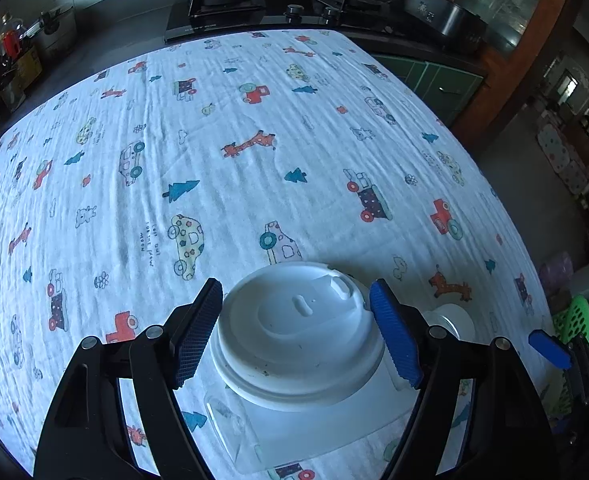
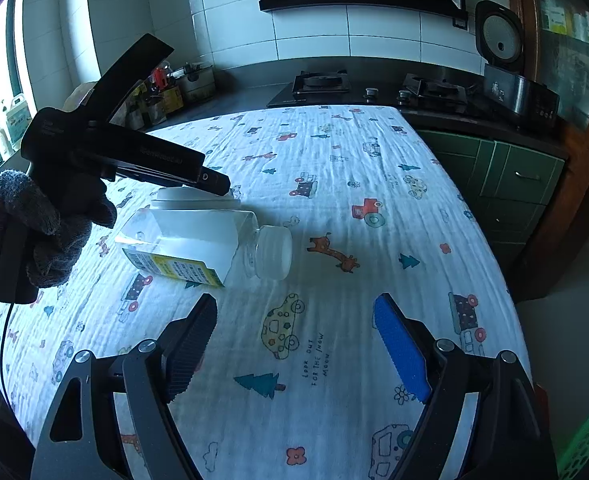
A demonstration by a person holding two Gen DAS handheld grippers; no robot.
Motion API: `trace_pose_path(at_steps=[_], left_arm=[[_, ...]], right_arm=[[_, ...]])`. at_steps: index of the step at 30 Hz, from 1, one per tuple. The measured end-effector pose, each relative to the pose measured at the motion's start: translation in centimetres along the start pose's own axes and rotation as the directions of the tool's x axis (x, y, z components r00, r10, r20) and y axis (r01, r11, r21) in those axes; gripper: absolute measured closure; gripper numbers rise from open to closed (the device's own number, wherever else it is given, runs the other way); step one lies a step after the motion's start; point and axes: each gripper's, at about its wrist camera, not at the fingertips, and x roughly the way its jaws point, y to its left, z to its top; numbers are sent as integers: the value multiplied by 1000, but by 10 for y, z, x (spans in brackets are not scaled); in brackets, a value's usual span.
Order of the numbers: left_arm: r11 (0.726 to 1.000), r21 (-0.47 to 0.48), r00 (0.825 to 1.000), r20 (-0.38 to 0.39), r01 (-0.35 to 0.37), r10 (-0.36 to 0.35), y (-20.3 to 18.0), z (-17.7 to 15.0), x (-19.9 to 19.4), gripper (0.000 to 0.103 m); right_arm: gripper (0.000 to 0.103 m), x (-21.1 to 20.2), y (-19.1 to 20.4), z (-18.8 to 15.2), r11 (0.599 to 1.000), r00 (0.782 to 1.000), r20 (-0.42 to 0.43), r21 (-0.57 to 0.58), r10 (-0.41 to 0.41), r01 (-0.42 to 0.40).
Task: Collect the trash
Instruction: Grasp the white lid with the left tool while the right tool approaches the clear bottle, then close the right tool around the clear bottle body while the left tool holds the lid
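A white lidded paper cup [image 1: 298, 332] stands on the patterned tablecloth between the fingers of my left gripper [image 1: 296, 324]; the jaws are open around its lid, with small gaps at both sides. A clear plastic bottle [image 2: 198, 246] with a yellow label and white cap lies on its side next to the cup [image 2: 192, 198]. The bottle also shows in the left wrist view [image 1: 306, 428], below the cup. My right gripper [image 2: 296, 344] is open and empty, just short of the bottle. The left gripper [image 2: 134, 160] shows above the cup in the right wrist view.
The table [image 1: 254, 128] carries a white cloth with cars and giraffes. Behind it runs a dark counter with a gas hob [image 2: 370, 90] and a rice cooker [image 2: 514, 92]. A green basket [image 1: 574, 320] stands off the table's right edge.
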Motion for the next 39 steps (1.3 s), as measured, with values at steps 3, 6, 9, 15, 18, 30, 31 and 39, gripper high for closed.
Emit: trace_pose_path(at_steps=[3,6,9,15,18,30,31,39], left_arm=[[1000,-4,1000,6,19,-19,1,-1,-3,47],[1000,-3,1000,15,25,-25,4,-3,-5,48],[1000,-9,999,23,26,-26,7,-6,-7,48],[999,-15,996,76,50,-49,13,-10,-34,48],[998,-27,993,107,50,-47,23,-13,-52,48],[994,-111,983,184,8,12,77,-35,-109,48],[993,-118,983,184,0,22,81,-38,-112,48],[984,-175,978,200,-21,56,107,-54,-125,48]], right_arm=[[25,3,0,0,1000,1000,-9,-11,9,-9],[25,7,1,1,999,1000,-24,-28,14,-15],[25,10,2,2,999,999,-28,-43,19,-20],[23,15,9,8,994,998,-50,-93,48,-53],[20,18,20,15,985,996,-57,-154,65,-73],[13,65,63,52,885,964,-194,-395,182,-247],[13,70,67,55,872,966,-195,-426,170,-240],[10,104,86,69,764,919,-334,-530,211,-368]])
